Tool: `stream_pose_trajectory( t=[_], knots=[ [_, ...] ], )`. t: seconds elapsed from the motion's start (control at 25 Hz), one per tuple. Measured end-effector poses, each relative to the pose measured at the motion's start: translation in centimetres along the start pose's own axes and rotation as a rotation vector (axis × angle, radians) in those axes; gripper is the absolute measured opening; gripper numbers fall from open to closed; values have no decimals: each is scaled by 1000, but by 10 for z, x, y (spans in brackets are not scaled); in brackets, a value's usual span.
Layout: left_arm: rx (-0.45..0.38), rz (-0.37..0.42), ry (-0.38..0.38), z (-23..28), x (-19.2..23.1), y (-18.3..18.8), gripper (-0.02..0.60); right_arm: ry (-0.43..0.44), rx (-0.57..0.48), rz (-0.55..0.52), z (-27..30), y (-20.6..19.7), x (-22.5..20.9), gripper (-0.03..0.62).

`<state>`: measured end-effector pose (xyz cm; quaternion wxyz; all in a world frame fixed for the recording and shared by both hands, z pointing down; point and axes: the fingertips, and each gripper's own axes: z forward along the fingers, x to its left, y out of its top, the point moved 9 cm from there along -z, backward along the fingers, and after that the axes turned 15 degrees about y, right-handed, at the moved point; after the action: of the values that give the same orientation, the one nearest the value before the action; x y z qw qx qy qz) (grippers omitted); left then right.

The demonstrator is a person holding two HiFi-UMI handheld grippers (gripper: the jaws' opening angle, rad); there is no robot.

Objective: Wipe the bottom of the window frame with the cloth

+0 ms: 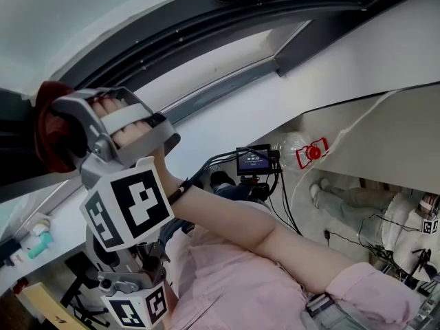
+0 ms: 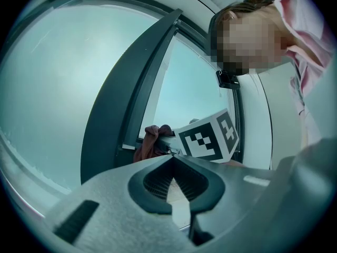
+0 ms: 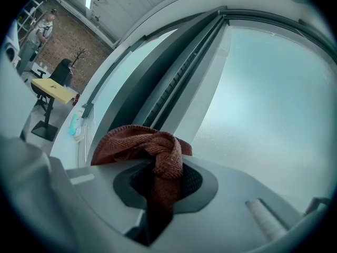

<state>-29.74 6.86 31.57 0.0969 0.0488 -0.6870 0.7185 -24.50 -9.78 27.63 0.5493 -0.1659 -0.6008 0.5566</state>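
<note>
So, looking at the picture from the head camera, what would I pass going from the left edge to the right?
red cloth → small screen → red-and-white tag

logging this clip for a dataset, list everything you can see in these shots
cloth: one, rust red, clamped in the right tongs, beside the window frame
window frame: one, dark grey, curving across the top
sill: one, white, under the frame
small item: one, teal and white, on the sill at far left
monitor: one, black, screen lit, below the sill
table: one, yellow, in the room behind
right tongs: one, grey, shut on the cloth
left tongs: one, grey, shut, nothing between
arm: one, bare, pink sleeve, reaching to the right tongs
</note>
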Motion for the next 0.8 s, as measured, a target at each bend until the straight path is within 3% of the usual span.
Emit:
stream_pose_trajectory(
  t=[0.8],
  knots=[
    [7,-1,-4,3,-9,-5,0,49,43,33,-11,-4,-6,58]
  ],
)
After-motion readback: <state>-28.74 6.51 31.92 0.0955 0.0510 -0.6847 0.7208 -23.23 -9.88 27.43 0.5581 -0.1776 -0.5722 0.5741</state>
